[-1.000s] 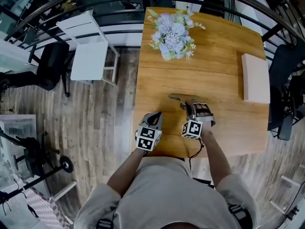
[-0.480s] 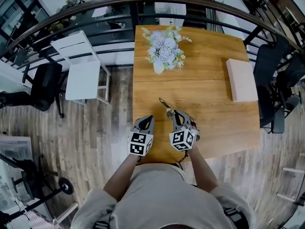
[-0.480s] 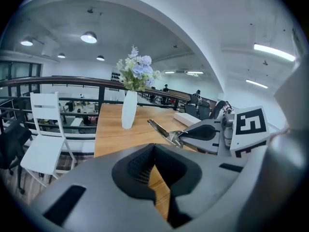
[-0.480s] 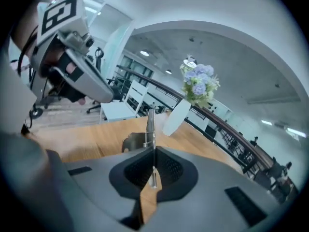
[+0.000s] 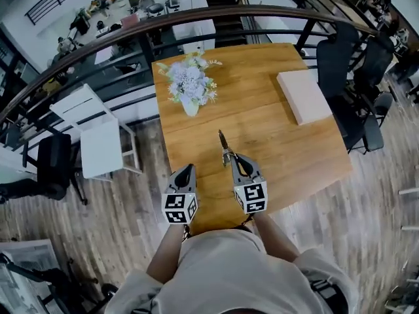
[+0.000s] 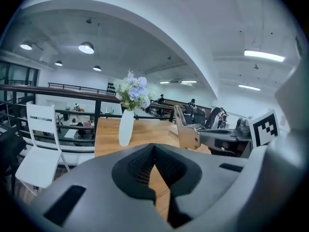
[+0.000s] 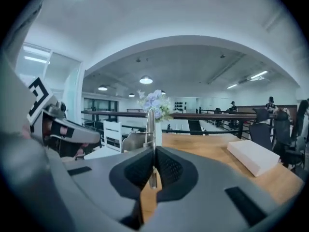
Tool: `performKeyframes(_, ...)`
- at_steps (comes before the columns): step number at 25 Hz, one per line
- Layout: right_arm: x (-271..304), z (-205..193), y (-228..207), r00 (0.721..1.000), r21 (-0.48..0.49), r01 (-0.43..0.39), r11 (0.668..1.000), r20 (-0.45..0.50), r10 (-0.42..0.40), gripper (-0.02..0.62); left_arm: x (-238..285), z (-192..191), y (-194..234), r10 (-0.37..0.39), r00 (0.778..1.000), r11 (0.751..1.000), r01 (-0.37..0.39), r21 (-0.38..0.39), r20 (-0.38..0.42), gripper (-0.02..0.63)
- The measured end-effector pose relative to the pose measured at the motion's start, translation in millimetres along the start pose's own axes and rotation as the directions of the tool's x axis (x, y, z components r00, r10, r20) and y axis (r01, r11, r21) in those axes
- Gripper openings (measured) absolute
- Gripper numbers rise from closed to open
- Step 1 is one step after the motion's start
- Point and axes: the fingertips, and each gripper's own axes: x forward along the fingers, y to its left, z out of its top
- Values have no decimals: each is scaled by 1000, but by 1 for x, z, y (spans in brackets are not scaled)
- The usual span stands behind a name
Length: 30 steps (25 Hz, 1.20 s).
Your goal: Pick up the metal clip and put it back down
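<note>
The metal clip [image 5: 224, 146] is a slim silver piece held off the wooden table [image 5: 294, 149], pointing away from me. My right gripper [image 5: 234, 156] is shut on its near end. In the right gripper view the clip [image 7: 150, 124] stands on edge, upright between the pads of the right gripper [image 7: 153, 151]. My left gripper [image 5: 188, 167] hovers beside it to the left, shut with nothing in it. The left gripper view shows the left gripper [image 6: 154, 146] with its tips touching, and the clip [image 6: 186, 129] to the right.
A white vase of pale flowers [image 5: 190, 87] stands at the table's far left. A flat white box [image 5: 302, 95] lies at the far right. A white chair [image 5: 98, 142] is left of the table, dark office chairs [image 5: 353, 77] to the right, and a railing [image 5: 196, 18] behind.
Both grippers have risen above the table. The right one has rolled, turning the clip from lying flat to standing on edge, still gripped.
</note>
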Motion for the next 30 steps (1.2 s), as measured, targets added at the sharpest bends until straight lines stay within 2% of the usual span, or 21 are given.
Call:
performKeyframes(6, -43, 68, -12, 979, 95, 41, 995, 196, -59, 28, -20, 56, -17, -39, 989, 997, 30, 65, 140, 23)
performKeyframes(9, -62, 101, -12, 954, 99, 43, 994, 291, -71, 28, -34, 87, -27, -72, 972, 995, 54, 87, 222, 23)
performKeyframes(12, -75, 123, -7, 939, 79, 42, 996, 338, -67, 28, -50, 110, -36, -89, 955, 992, 60, 110, 281, 23)
performKeyframes(16, -84, 130, 0, 939, 77, 44, 996, 337, -68, 28, -63, 118, -44, -93, 949, 990, 55, 131, 302, 23)
performKeyframes(23, -91, 126, 21, 947, 70, 43, 997, 314, -63, 28, -80, 99, -38, -97, 956, 992, 69, 106, 278, 23)
performKeyframes(30, -102, 112, 36, 962, 45, 98, 994, 250, -106, 28, -89, 76, -41, -151, 959, 987, 134, 86, 241, 23)
